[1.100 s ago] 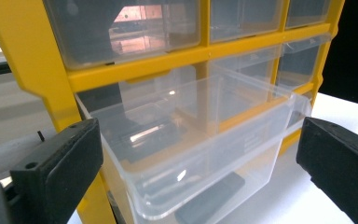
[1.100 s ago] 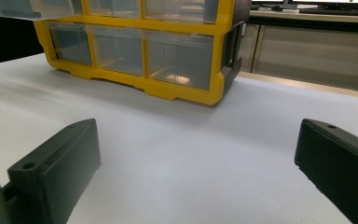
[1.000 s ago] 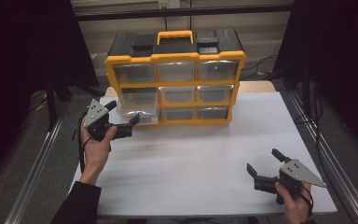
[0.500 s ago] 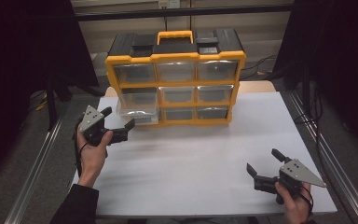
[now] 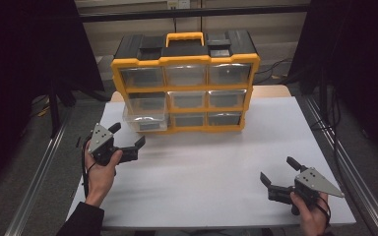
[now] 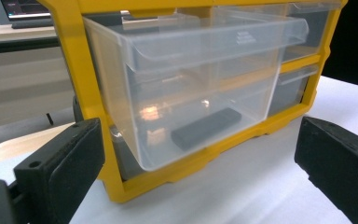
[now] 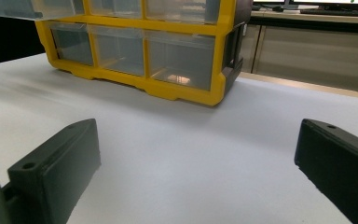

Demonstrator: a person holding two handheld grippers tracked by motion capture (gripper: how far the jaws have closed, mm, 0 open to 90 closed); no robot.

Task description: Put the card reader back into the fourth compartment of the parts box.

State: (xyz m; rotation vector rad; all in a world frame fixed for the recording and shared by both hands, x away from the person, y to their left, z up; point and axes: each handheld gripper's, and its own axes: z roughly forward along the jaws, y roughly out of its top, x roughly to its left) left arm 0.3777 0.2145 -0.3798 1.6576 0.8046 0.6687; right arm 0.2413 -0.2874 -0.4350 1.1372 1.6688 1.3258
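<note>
Left gripper (image 5: 130, 136): jaws spread wide, empty, near the pulled-out bottom-left drawer (image 6: 191, 93) of the yellow organizer (image 5: 184, 61); a dark flat block (image 6: 206, 128) lies inside. Right gripper (image 5: 277, 176): open, idle on the table (image 5: 202, 167). Judged step: the approach. Next: reach in, pinch the block.

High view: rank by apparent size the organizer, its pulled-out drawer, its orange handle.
1. organizer
2. pulled-out drawer, bottom left
3. orange handle

Clear-cut ranking, though the handle sits farther from the camera.
</note>
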